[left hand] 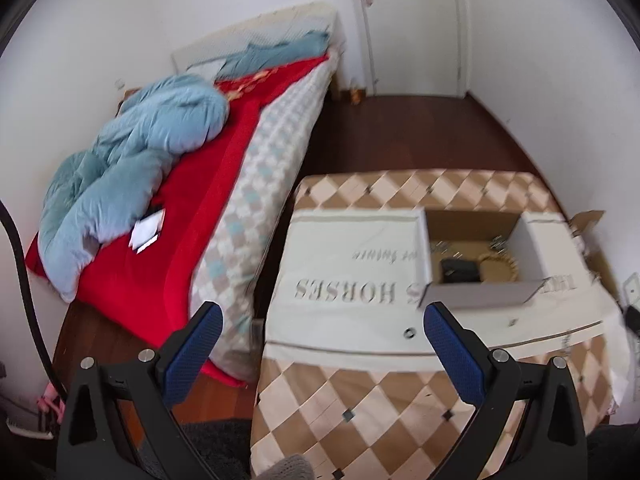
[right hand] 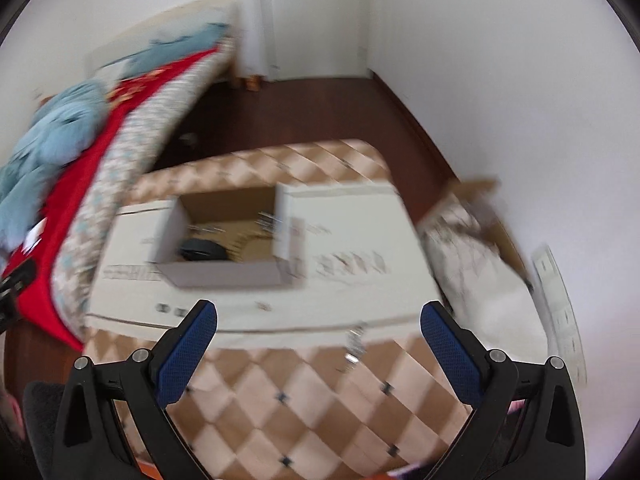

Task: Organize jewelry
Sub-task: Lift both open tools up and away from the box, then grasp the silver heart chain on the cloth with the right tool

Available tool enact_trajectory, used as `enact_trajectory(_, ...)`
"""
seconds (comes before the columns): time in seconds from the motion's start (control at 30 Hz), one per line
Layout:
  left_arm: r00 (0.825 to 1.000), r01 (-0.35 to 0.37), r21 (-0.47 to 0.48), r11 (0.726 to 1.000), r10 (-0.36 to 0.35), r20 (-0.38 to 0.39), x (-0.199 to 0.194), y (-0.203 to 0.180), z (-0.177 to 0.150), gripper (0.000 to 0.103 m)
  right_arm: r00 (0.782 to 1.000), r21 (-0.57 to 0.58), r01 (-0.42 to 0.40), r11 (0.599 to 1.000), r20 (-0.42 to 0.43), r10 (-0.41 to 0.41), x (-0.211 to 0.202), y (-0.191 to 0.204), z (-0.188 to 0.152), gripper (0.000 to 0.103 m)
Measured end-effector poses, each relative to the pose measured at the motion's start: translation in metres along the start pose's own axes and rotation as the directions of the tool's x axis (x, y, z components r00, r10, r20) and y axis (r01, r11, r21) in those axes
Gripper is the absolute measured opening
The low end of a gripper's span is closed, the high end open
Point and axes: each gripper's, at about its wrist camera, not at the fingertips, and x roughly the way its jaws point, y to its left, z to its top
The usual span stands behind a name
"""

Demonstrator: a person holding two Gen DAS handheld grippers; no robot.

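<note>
An open cardboard box (left hand: 476,294) stands on a white printed cloth (left hand: 344,264) on a checkered table (left hand: 360,408). Inside lie a gold beaded bracelet (left hand: 502,266), a dark pouch (left hand: 459,270) and silvery pieces. A small ring (left hand: 409,333) lies on the cloth in front of the box. My left gripper (left hand: 322,324) is open and empty above the table's near left edge. In the blurred right wrist view the box (right hand: 228,274) sits ahead, and a silvery chain (right hand: 354,344) lies at the cloth's near edge. My right gripper (right hand: 318,322) is open and empty above the table.
A bed (left hand: 224,168) with a red cover and a blue quilt (left hand: 132,160) runs along the left of the table. Dark wood floor (left hand: 420,132) lies beyond. A cardboard flap and white bag (right hand: 480,248) sit at the table's right, by the white wall.
</note>
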Motion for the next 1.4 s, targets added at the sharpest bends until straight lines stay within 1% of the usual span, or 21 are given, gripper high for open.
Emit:
enact_trajectory(0.07, 0.999, -0.014, -0.011, 1.0, 0.014, -0.029, 0.016, 0.002, -0.006, 0.103, 0.998, 0.047, 0.039, 0.998, -0.043, -0.037, 0.019, -0.03, -0.007, 0.072)
enact_trajectory(0.1, 0.999, -0.019, -0.015, 1.0, 0.019, -0.04, 0.022, 0.002, -0.008, 0.103, 0.995, 0.069, 0.066, 0.995, -0.083, -0.06, 0.032, -0.046, -0.012, 0.049)
enact_trajectory(0.13, 0.998, -0.028, -0.02, 0.999, 0.027, -0.054, 0.03, 0.003, -0.011, 0.103, 0.992, 0.096, 0.072, 0.993, -0.114, -0.061, 0.043, -0.059, -0.016, 0.046)
enact_trajectory(0.27, 0.991, -0.062, -0.026, 0.998, 0.059, -0.12, 0.057, 0.003, -0.02, 0.103, 0.98, 0.177, 0.012, 0.984, -0.197, 0.024, 0.082, -0.089, -0.037, 0.046)
enact_trajectory(0.33, 0.985, -0.077, -0.027, 0.997, 0.072, -0.155, 0.072, 0.004, -0.024, 0.103, 0.971, 0.199, -0.035, 0.979, -0.223, 0.08, 0.098, -0.088, -0.045, 0.046)
enact_trajectory(0.4, 0.98, -0.087, -0.029, 0.996, 0.081, -0.18, 0.083, 0.003, -0.028, 0.103, 0.965, 0.188, -0.058, 0.98, -0.241, 0.104, 0.112, -0.077, -0.052, 0.046)
enact_trajectory(0.57, 0.975, -0.07, 0.011, 0.997, 0.071, -0.21, 0.096, -0.015, -0.034, 0.103, 0.961, 0.118, -0.052, 0.992, -0.263, 0.082, 0.142, -0.042, -0.058, 0.047)
enact_trajectory(0.63, 0.975, -0.057, 0.042, 0.998, 0.064, -0.212, 0.097, -0.029, -0.034, 0.103, 0.963, 0.068, -0.017, 0.998, -0.266, 0.034, 0.15, -0.031, -0.059, 0.047)
enact_trajectory(0.7, 0.976, -0.031, 0.075, 0.997, 0.046, -0.213, 0.097, -0.048, -0.036, 0.103, 0.968, 0.007, 0.019, 1.0, -0.252, -0.017, 0.151, -0.02, -0.06, 0.043)
enact_trajectory(0.73, 0.976, -0.019, 0.084, 0.996, 0.036, -0.214, 0.096, -0.055, -0.036, 0.103, 0.971, -0.018, 0.035, 0.999, -0.238, -0.038, 0.151, -0.016, -0.061, 0.017)
enact_trajectory(0.77, 0.976, 0.001, 0.096, 0.995, 0.02, -0.218, 0.096, -0.066, -0.037, 0.103, 0.973, -0.026, 0.037, 0.999, -0.228, -0.042, 0.15, -0.014, -0.063, 0.013)
enact_trajectory(0.8, 0.975, 0.018, 0.105, 0.994, 0.006, -0.222, 0.096, -0.075, -0.037, 0.103, 0.973, -0.026, 0.034, 0.999, -0.226, -0.039, 0.149, -0.015, -0.063, 0.013)
enact_trajectory(0.83, 0.974, 0.038, 0.115, 0.993, -0.011, -0.227, 0.095, -0.084, -0.037, 0.103, 0.975, -0.016, 0.027, 0.999, -0.22, -0.03, 0.148, -0.018, -0.063, 0.009)
enact_trajectory(0.87, 0.972, 0.059, 0.123, 0.991, -0.029, -0.232, 0.095, -0.094, -0.037, 0.103, 0.978, -0.002, 0.022, 1.0, -0.208, -0.022, 0.145, -0.023, -0.061, 0.007)
enact_trajectory(0.9, 0.97, 0.087, 0.131, 0.988, -0.054, -0.238, 0.095, -0.106, -0.038, 0.103, 0.979, 0.009, 0.027, 1.0, -0.204, -0.024, 0.143, -0.028, -0.06, 0.003)
enact_trajectory(0.97, 0.961, 0.143, 0.139, 0.98, -0.104, -0.257, 0.094, -0.127, -0.038, 0.103, 0.979, 0.064, 0.024, 0.998, -0.203, -0.01, 0.142, -0.047, -0.055, 0.003)
enact_trajectory(1.07, 0.936, 0.239, 0.141, 0.961, -0.189, -0.296, 0.098, -0.161, -0.038, 0.102, 0.978, 0.121, 0.02, 0.992, -0.21, 0.006, 0.146, -0.071, -0.051, 0.003)
enact_trajectory(1.17, 0.913, 0.305, 0.146, 0.941, -0.245, -0.328, 0.106, -0.19, -0.039, 0.102, 0.978, 0.159, 0.01, 0.987, -0.209, 0.024, 0.145, -0.086, -0.048, 0.0)
enact_trajectory(1.27, 0.907, 0.327, 0.169, 0.93, -0.259, -0.332, 0.113, -0.209, -0.041, 0.102, 0.978, 0.167, 0.006, 0.986, -0.208, 0.03, 0.146, -0.091, -0.046, 0.0)
enact_trajectory(1.37, 0.913, 0.314, 0.212, 0.925, -0.233, -0.334, 0.122, -0.225, -0.047, 0.102, 0.977, 0.167, 0.001, 0.986, -0.209, 0.034, 0.15, -0.095, -0.045, 0.0)
enact_trajectory(1.4, 0.913, 0.311, 0.214, 0.926, -0.228, -0.339, 0.126, -0.226, -0.048, 0.098, 0.977, 0.166, 0.001, 0.986, -0.209, 0.034, 0.151, -0.094, -0.045, 0.0)
